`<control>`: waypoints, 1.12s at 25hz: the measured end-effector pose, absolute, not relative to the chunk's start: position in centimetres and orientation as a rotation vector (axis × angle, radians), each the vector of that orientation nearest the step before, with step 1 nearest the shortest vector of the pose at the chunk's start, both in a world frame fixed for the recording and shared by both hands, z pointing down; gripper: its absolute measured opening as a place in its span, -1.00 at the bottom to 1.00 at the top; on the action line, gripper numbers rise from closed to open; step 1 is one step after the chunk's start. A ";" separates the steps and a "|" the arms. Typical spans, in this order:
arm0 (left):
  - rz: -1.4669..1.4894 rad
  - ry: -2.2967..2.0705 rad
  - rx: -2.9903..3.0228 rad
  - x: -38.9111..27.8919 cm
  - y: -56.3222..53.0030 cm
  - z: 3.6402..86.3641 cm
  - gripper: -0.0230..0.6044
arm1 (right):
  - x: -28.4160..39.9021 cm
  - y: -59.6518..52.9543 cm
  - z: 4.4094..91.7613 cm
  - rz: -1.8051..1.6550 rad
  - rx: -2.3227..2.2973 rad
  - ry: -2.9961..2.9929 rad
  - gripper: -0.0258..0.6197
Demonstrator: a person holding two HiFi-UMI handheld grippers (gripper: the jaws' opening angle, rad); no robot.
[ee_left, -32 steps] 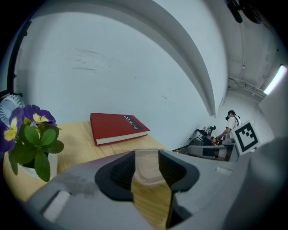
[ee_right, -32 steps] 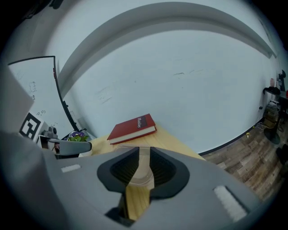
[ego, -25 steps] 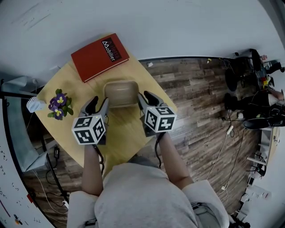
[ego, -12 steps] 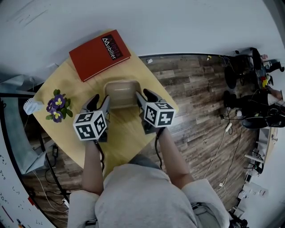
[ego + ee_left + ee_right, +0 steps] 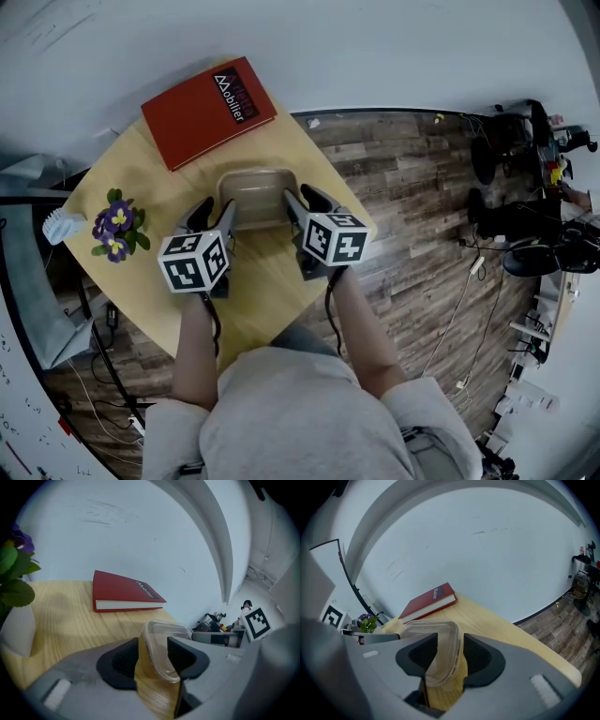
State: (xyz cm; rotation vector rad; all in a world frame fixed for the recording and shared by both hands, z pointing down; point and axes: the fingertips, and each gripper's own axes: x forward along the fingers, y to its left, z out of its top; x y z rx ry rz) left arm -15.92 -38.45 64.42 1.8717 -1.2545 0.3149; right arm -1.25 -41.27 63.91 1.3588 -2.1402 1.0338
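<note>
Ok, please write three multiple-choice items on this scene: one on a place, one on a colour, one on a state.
1. Where is the book?
A. on the table, beyond the container
B. on a shelf
C. in the container

2. The flowers are mostly:
A. red
B. white
C. purple

3. The left gripper is:
A. open, empty
B. shut on the container
C. out of view

Answers: 1 A, the head view shows it past the container; 2 C, purple petals; 3 B, its jaws pinch the rim.
</note>
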 end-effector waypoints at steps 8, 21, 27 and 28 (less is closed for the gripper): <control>0.295 -1.237 1.885 -15.1 -38.8 64.4 -0.32 | -1.6 -41.4 64.0 1.052 1.352 -2.150 -0.37; 0.333 -1.291 1.914 -15.4 -39.0 63.6 -0.37 | -2.1 -41.6 63.4 1.017 1.355 -2.160 -0.36; 0.334 -1.306 1.921 -15.6 -39.2 63.4 -0.37 | -2.2 -41.7 63.2 0.999 1.361 -2.160 -0.35; 0.333 -1.305 1.921 -15.6 -39.1 63.4 -0.37 | -2.3 -41.7 63.2 0.998 1.359 -2.161 -0.35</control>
